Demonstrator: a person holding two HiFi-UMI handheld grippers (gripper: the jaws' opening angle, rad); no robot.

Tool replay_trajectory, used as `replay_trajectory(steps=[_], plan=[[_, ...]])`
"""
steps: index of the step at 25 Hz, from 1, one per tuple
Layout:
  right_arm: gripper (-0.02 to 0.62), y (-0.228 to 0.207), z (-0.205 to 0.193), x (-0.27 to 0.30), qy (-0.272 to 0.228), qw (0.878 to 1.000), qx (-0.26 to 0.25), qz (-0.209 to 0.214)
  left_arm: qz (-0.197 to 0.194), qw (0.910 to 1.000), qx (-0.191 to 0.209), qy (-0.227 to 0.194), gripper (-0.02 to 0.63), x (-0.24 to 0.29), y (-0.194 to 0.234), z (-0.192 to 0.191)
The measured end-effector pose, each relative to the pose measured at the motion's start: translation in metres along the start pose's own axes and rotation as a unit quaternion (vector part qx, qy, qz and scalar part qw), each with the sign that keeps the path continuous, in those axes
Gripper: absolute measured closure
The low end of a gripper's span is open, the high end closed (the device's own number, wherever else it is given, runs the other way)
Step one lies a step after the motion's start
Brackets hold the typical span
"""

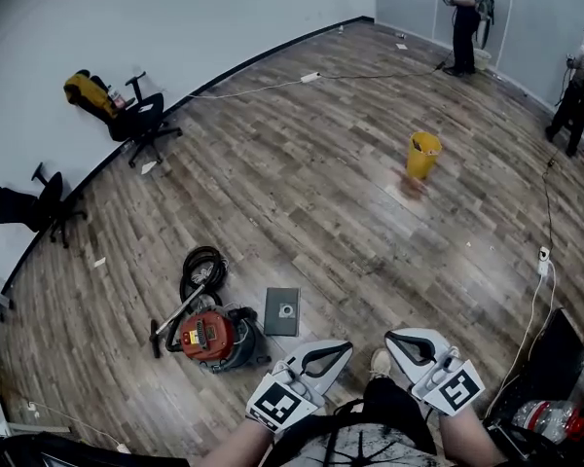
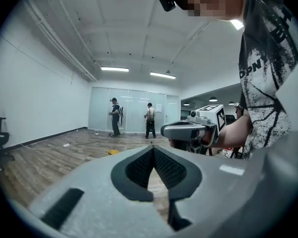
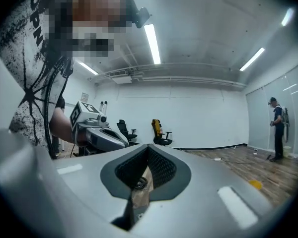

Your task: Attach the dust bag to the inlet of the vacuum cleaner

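Holding left gripper (image 1: 346, 348) and right gripper (image 1: 391, 338) side by side, near each other, above wooden floor (image 1: 321, 193). Both clamped fully closed, gripping nothing. Red vacuum cleaner (image 1: 214, 337) on floor, left of left gripper. Flat grey dust bag (image 1: 281, 311) ahead-left of left gripper's tips, just beside vacuum cleaner. Yellow bucket (image 1: 423, 154) far ahead.

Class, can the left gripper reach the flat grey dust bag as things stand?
Probably yes: the flat grey dust bag lies on open floor near the left gripper, nothing between; its shut jaws must open.
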State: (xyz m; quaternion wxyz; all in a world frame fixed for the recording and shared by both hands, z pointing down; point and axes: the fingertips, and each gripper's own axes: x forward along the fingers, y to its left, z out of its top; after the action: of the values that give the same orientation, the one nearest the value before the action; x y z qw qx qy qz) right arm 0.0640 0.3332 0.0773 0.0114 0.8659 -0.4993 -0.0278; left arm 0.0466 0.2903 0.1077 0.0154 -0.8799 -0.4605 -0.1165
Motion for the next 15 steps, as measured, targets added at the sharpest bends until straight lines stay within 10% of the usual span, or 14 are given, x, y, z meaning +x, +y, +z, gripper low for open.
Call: replay_trajectory(steps=[15], plan=[[0.588,-0.144,-0.015,-0.008,-0.014,0.991,0.034,0.13,0.113,0.9926,0.044,-0.011,0.604,0.124,0.055,0.055]])
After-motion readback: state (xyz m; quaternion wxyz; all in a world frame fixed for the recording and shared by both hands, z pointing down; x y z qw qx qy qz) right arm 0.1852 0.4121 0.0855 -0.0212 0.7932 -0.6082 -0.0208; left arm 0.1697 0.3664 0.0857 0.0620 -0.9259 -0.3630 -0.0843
